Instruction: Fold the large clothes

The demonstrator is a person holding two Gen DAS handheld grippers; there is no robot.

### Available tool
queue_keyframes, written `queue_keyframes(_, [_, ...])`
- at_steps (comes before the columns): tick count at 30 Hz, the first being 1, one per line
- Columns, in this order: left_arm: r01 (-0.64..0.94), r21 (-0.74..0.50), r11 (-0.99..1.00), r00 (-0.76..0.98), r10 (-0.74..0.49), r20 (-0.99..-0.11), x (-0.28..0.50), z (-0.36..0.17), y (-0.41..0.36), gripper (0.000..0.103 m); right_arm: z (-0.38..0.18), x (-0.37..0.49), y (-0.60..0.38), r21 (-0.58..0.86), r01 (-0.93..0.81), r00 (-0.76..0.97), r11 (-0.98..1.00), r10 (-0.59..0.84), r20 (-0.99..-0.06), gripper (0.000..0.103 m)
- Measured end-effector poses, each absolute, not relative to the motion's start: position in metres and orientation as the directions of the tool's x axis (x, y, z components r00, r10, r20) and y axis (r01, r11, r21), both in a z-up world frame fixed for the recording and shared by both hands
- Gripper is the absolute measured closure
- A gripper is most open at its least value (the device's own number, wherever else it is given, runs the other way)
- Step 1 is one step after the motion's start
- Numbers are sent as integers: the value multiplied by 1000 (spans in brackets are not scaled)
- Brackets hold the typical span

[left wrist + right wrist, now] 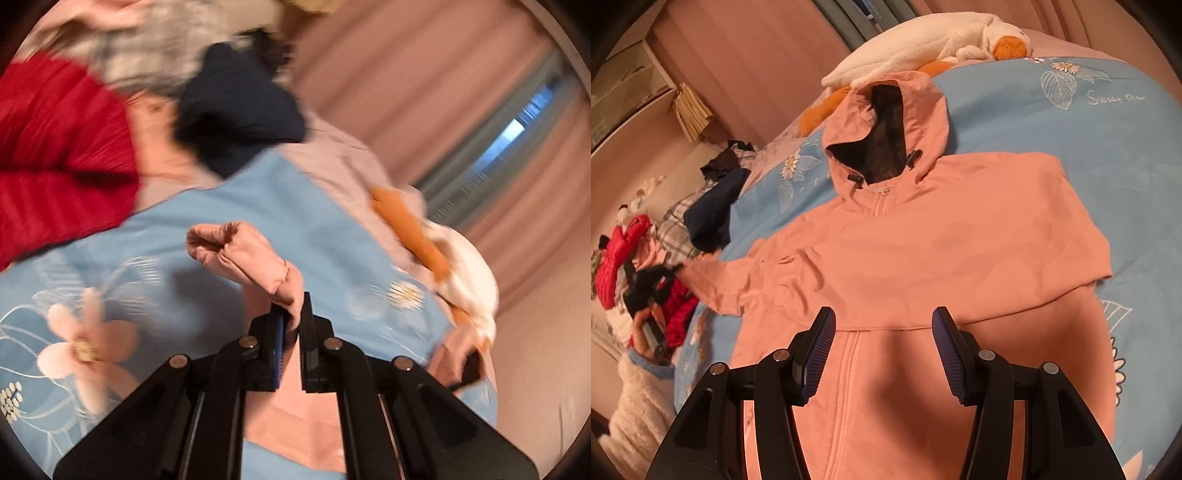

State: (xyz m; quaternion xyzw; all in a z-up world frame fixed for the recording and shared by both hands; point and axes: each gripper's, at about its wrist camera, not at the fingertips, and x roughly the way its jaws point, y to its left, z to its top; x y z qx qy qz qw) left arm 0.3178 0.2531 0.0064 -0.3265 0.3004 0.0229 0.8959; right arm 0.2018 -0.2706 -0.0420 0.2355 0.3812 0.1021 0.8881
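Cursive white lettering on the blue floral bedcover (1052,155), far ahead and to the right of the right gripper (882,354), reads roughly "Sweet Dream" (1115,98); no other writing is legible. The pink hooded jacket (923,258) lies front-up and spread flat on that cover directly ahead of and beneath the right gripper, whose jaws stand wide apart above the zipper (849,369) with nothing between them. The hood (886,125) points away from it, showing a dark mesh lining. Beyond the hood rests a white and orange plush toy (923,48). Far to that gripper's left, the left gripper (291,325) is clamped on the jacket's sleeve cuff (243,254), lifting it just clear of the bedcover. Ahead of the left gripper lie a navy garment (236,110), a red padded garment (59,147) and a grey plaid cloth (159,44), blurred.
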Motion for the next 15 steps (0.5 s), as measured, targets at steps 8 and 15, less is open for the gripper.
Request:
queue_keyframes(8, [86,-462,883,771,-353,-531,314,52,97,100,-41,191,-277,535,3,695,845,383,-608,49])
queue_keyframes(15, [266,-385,884,633,-461,-622,312,23,-33,98,-50,179,-299,599,31,702,800,409,-583,49])
